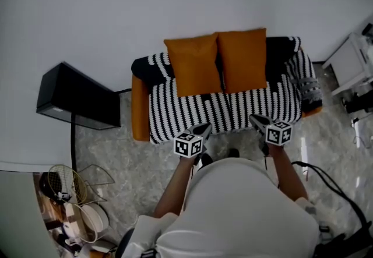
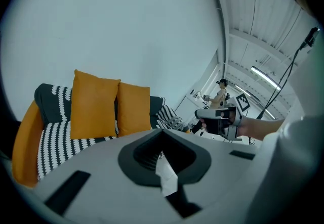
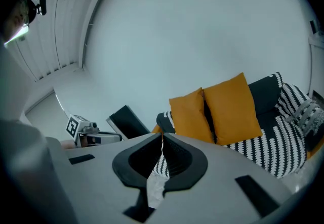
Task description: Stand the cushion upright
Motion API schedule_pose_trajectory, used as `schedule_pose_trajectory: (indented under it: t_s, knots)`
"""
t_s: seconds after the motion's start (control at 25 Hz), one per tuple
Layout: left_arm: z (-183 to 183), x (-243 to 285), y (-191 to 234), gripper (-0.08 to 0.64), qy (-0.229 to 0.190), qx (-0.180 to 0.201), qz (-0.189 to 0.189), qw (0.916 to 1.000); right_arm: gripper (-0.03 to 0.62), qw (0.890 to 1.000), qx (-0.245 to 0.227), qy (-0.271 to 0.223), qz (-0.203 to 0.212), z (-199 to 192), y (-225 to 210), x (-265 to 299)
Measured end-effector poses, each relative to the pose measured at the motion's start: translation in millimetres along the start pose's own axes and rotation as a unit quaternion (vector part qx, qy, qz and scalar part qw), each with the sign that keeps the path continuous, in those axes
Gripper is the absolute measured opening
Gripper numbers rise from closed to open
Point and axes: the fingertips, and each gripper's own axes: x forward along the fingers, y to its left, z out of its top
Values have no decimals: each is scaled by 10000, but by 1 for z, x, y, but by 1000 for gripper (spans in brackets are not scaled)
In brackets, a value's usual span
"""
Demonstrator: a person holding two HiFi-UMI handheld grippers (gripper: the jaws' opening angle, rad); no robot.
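On 1 striped sofa point(image 1: 233, 112) stand 2 orange cushions point(image 1: 194, 64) point(image 1: 243, 60); left gripper point(image 1: 204, 130) and right gripper point(image 1: 256, 119) jaws together

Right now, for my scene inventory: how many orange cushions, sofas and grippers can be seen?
Orange cushions: 2, left cushion and right cushion
Sofa: 1
Grippers: 2, left gripper and right gripper
Total: 5

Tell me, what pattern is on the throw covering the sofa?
Black-and-white stripes, with plain black patches along the back. The throw shows best in the head view.
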Motion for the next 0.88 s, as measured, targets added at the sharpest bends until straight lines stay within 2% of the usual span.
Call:
schedule_pose_trajectory:
  t_s: [0.32, 0.6, 0.88]
  knots:
    - [7, 0, 1, 2, 37, 174, -79, 9998, 35, 10000, 19, 50, -44, -1, -1, 2]
    - [6, -6, 6, 2, 17, 85, -25, 10000, 35, 10000, 42, 32, -17, 0, 2, 7]
    - [1, -6, 11, 2, 23, -24, 45, 10000, 35, 9998, -173, -6, -18, 3, 8, 8]
